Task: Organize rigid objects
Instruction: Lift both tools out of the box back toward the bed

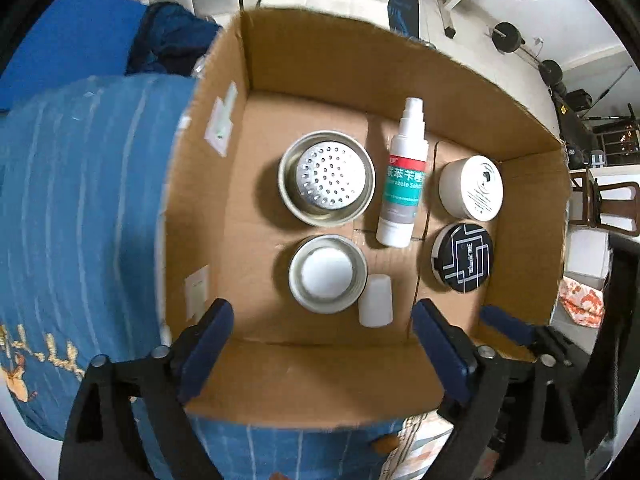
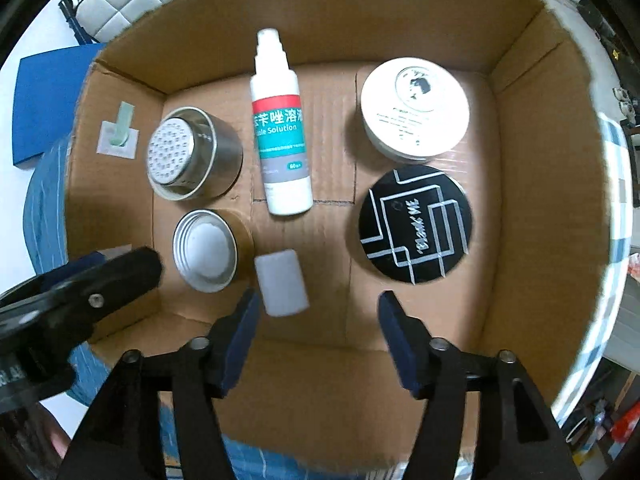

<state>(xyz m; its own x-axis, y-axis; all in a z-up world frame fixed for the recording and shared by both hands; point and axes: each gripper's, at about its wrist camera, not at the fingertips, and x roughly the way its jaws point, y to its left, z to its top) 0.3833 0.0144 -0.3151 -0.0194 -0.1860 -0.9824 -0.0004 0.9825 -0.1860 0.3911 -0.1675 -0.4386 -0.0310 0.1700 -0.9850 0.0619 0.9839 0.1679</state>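
Note:
An open cardboard box point(image 1: 312, 68) point(image 2: 532, 184) holds several objects. A white spray bottle point(image 1: 404, 180) point(image 2: 280, 136) lies in the middle. Left of it are a perforated metal strainer cup point(image 1: 326, 178) point(image 2: 192, 154) and a metal lid point(image 1: 327, 272) point(image 2: 206, 256). A small white cap point(image 1: 375, 300) point(image 2: 282, 282) lies near the lid. On the right are a white round tin point(image 1: 472, 188) point(image 2: 414, 108) and a black round tin point(image 1: 462, 256) point(image 2: 414, 226). My left gripper point(image 1: 322, 320) is open and empty above the box's near wall. My right gripper point(image 2: 318, 312) is open and empty, just in front of the white cap.
The box rests on blue patterned fabric point(image 1: 80, 200). White stickers point(image 1: 220, 120) mark the box's left wall. The left gripper's body point(image 2: 80, 292) shows at the lower left of the right wrist view. Gym equipment point(image 1: 512, 36) stands behind.

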